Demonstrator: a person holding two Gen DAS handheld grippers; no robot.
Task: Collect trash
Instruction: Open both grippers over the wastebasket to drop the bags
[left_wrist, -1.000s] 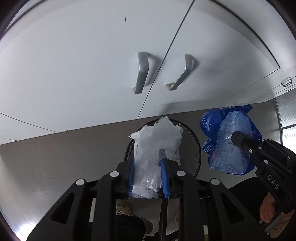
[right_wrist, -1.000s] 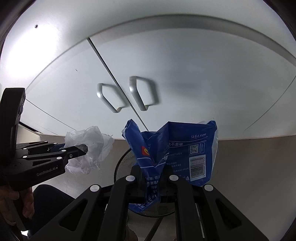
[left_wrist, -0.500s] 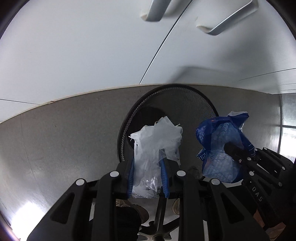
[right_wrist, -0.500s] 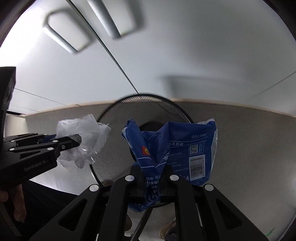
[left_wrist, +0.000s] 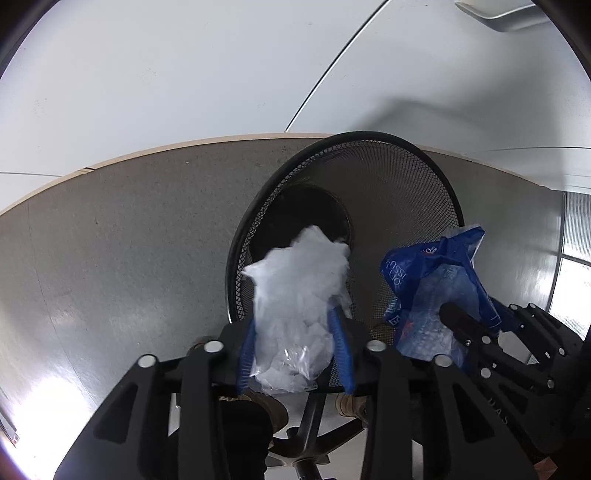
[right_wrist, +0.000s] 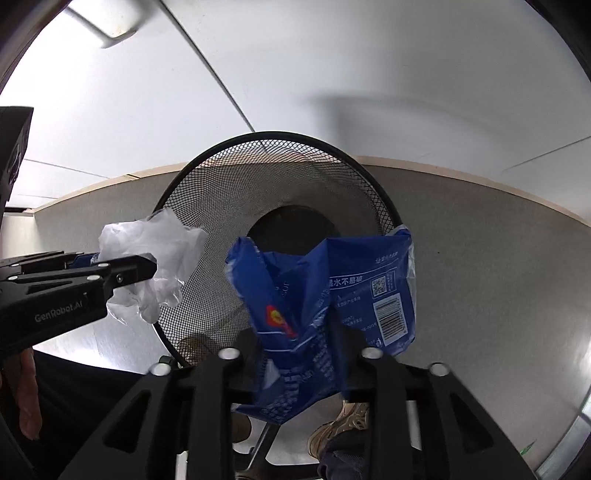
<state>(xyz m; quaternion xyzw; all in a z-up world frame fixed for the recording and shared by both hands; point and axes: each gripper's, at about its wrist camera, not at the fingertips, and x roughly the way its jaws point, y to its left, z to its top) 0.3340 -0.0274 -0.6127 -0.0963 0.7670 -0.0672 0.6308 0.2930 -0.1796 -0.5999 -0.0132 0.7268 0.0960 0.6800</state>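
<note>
Hovering above black mesh bin (left_wrist: 439, 184), left gripper (left_wrist: 295, 350) clamped crumpled clear plastic (left_wrist: 299, 291); right gripper (right_wrist: 299, 354), at 3 o'clock, pinched blue wrapper (right_wrist: 332, 280), both seemingly poised for dropping in.

On your left tool (right_wrist: 147, 273) the white lettering "GenRobot.AI" ran along the black body in the right wrist view. Your blue wrapper (right_wrist: 332, 295) carried white Chinese print, of which "水不易破" could be read, plus a QR code and a barcode whose digits were too small to read. In the left wrist view, the wrapper (left_wrist: 436, 291) showed partial letters reading "ISSU".
</note>
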